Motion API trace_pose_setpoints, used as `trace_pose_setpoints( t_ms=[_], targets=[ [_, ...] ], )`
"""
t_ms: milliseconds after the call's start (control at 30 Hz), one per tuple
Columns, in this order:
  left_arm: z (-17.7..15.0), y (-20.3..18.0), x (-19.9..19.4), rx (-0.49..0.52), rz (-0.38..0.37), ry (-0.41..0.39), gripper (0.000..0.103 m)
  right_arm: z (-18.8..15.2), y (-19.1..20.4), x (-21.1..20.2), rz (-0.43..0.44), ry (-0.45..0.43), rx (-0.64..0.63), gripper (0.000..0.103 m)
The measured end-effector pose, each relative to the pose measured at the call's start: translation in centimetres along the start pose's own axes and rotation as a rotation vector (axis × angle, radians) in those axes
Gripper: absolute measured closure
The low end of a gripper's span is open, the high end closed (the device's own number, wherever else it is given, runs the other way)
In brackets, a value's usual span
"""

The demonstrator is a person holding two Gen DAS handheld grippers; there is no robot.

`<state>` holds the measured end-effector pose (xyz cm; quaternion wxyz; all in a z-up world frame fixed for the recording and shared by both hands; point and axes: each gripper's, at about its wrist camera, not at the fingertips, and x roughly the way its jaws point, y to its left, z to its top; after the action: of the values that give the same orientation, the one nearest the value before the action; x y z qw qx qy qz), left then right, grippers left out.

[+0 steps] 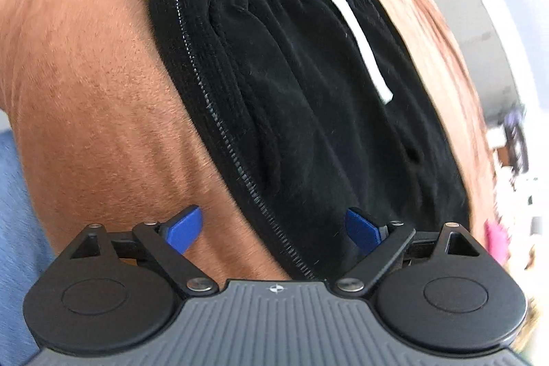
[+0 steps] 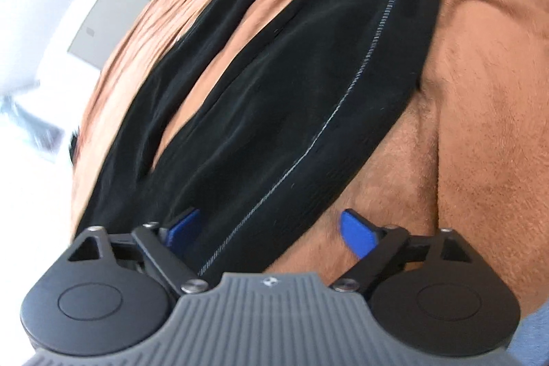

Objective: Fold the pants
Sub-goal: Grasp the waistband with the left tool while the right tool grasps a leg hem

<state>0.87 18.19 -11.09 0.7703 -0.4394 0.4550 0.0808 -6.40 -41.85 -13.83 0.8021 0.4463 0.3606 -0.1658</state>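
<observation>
Brown blanket (image 1: pixel 103 91) covered the whole surface; black pants (image 1: pixel 291 74) lay flat on it, legs apart, waistband w/ white drawstring (image 1: pixel 357 33) at the far end in the left view. Left gripper (image 1: pixel 274 228) was spread, empty, straddling the side seam nr the hip. Right gripper (image 2: pixel 271 232) likewise agape, nothing pinched, over the near leg's outer edge. Best grab: both pinch that same seam edge, lift together, carry it across onto the other leg.

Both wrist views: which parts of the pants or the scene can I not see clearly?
- Left view: the pants legs are cut off by the gripper body at the bottom edge.
- Right view: the waistband is hidden below the gripper body; only the legs show.
- Both views: the room beyond the brown cover is overexposed and blurred.
</observation>
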Motion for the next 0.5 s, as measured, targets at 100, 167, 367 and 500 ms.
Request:
trace_pose_setpoints(
  t_ms=[100,167,367,500],
  targets=[
    [0.5,0.4,0.0,-0.05,-0.057,-0.041,0.03,0.6,-1.2,0.6,0.028,-0.028,0.051,0.036],
    [0.7,0.6,0.7,-0.095,-0.062,-0.042,0.032,1.1,-2.0,1.0,0.051,-0.033,0.094,0.039],
    [1.6,2.3,1.6,-0.208,-0.121,-0.075,0.039,2.1,-3.1,1.2,0.106,-0.053,0.193,0.047],
    [2.0,3.4,1.7,-0.311,-0.146,-0.14,0.042,2.5,-4.6,1.4,0.129,-0.079,0.283,0.047]
  ],
)
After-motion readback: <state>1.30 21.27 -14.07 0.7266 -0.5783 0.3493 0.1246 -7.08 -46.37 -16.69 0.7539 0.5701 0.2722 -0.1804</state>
